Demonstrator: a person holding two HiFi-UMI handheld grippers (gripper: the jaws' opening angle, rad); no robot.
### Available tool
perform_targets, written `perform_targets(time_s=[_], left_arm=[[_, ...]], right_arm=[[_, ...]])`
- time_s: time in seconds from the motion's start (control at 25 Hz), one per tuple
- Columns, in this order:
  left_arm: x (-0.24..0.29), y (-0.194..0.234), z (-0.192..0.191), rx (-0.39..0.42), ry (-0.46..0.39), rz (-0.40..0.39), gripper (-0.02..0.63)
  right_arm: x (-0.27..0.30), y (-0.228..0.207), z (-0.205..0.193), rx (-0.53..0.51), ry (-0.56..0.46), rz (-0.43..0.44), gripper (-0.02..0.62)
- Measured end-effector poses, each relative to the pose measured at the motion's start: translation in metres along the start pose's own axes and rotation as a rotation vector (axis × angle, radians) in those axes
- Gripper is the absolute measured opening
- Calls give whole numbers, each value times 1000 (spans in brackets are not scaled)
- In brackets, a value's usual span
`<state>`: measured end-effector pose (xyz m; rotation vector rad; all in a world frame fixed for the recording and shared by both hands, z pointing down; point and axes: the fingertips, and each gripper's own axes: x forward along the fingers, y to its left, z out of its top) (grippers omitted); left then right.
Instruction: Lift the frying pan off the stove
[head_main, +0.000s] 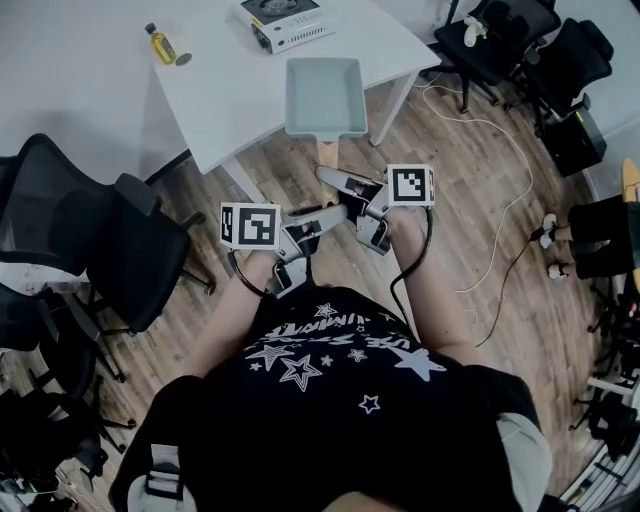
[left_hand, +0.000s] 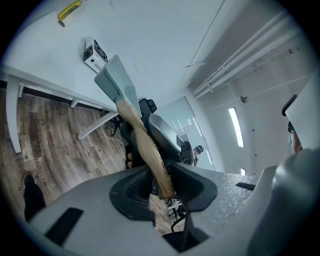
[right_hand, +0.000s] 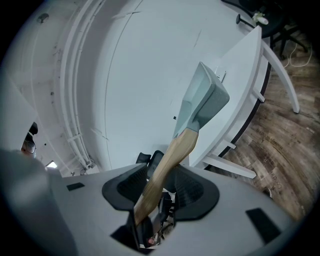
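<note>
Holding the pan (head_main: 325, 95) by its wooden handle (head_main: 327, 156) with both claws, and clear of the stove (head_main: 287, 22)! Pinching the handle's very end with the left claw (left_hand: 162, 185), jaws drawn partway in and tight on the wood. Gripping farther up with the right claw (right_hand: 161, 185), jaws set wider, the handle slanting between them and running deep toward the base, pressed against a pad on each side. Looking down from the head view: left claw (head_main: 325, 214) tucked just behind right claw (head_main: 338, 183), close together, both pointing at the pan. Poised straight ahead of both claws, just past their tips, that pale rectangular pan, over the near edge of the table (head_main: 230, 95). Sitting well beyond the pan, far ahead of the claws and a little left, the stove on the tabletop, well apart from the pan. Spotting a small yellow bottle (head_main: 160, 43) farther left still, well ahead of the left claw. Catching a black chair (head_main: 90, 230) off the left claw's outer side, on the wood floor.
</note>
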<state>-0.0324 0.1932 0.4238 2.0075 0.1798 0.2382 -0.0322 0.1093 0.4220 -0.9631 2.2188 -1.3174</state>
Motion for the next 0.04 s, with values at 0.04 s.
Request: perform_targets(time_s=[0.04], left_arm=[[0,0,-3,-1,0,0,114]], right_arm=[[-2,-1,-2,-6,1,-9,172]])
